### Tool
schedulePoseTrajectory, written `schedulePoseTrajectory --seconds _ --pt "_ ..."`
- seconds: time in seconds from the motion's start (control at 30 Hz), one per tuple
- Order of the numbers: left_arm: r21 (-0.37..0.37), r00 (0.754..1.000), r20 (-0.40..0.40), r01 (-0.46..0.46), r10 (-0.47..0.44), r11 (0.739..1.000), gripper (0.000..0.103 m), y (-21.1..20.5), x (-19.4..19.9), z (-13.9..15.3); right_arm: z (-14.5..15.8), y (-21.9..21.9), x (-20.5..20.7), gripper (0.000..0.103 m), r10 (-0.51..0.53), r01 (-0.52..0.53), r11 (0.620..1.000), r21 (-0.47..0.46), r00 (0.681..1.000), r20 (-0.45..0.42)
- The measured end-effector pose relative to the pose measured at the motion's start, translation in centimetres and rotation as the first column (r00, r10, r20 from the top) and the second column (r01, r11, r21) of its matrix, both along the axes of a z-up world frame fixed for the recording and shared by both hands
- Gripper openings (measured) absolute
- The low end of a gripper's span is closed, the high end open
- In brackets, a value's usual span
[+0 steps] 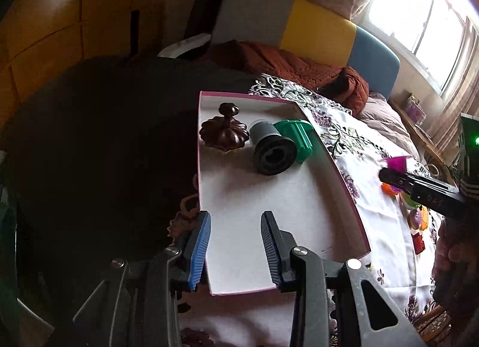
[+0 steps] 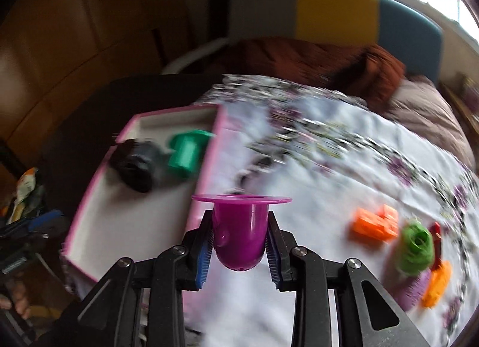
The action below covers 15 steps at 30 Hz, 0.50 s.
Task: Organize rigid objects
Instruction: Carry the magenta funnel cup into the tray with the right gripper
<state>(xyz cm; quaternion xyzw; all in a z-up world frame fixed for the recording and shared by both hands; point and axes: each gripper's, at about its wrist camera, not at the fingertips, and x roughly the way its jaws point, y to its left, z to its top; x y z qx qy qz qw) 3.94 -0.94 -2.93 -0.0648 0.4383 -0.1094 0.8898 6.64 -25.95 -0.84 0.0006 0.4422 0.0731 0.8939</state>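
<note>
Nearest in the right wrist view, the right gripper point(image 2: 239, 245) has its fingers point(image 2: 203, 254) clenched on a purple flanged cup point(image 2: 241, 233), held above the floral cloth point(image 2: 314, 167) just right of the pink-edged box point(image 2: 206, 173). The left gripper point(image 1: 235, 248) hovers over the near end of that box with its fingers point(image 1: 199, 251) released and apart, holding nothing. Farther in the box lie a black spool point(image 1: 271, 149), a green piece point(image 1: 298, 137) and a dark brown knob point(image 1: 224, 131). To the right, on the cloth, sit an orange block point(image 2: 375, 222) and a green roll point(image 2: 414, 246). The view is blurred.
</note>
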Motion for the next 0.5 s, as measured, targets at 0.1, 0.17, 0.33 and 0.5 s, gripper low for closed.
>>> schedulePoseTrajectory --seconds 0.1,0.17,0.33,0.5 --pt "-0.002 1.000 -0.001 -0.009 0.009 1.000 0.035 0.4 0.1 -0.1 0.1 2.6 0.6 0.032 0.058 -0.058 0.998 -0.002 0.998 0.004" --pt "-0.003 1.000 -0.004 -0.015 0.015 1.000 0.034 0.7 0.1 -0.2 -0.2 4.3 1.1 0.032 0.090 -0.090 0.996 0.002 0.996 -0.008" --pt "-0.008 0.999 -0.014 -0.035 0.035 0.999 0.035 1.4 0.3 -0.5 -1.5 6.9 1.8 0.032 0.141 -0.141 0.990 -0.006 0.989 -0.044" --pt "-0.007 0.999 -0.017 -0.039 0.039 0.999 0.034 1.4 0.4 -0.7 -3.1 8.3 3.1 0.032 0.166 -0.169 0.986 -0.018 0.982 -0.086"
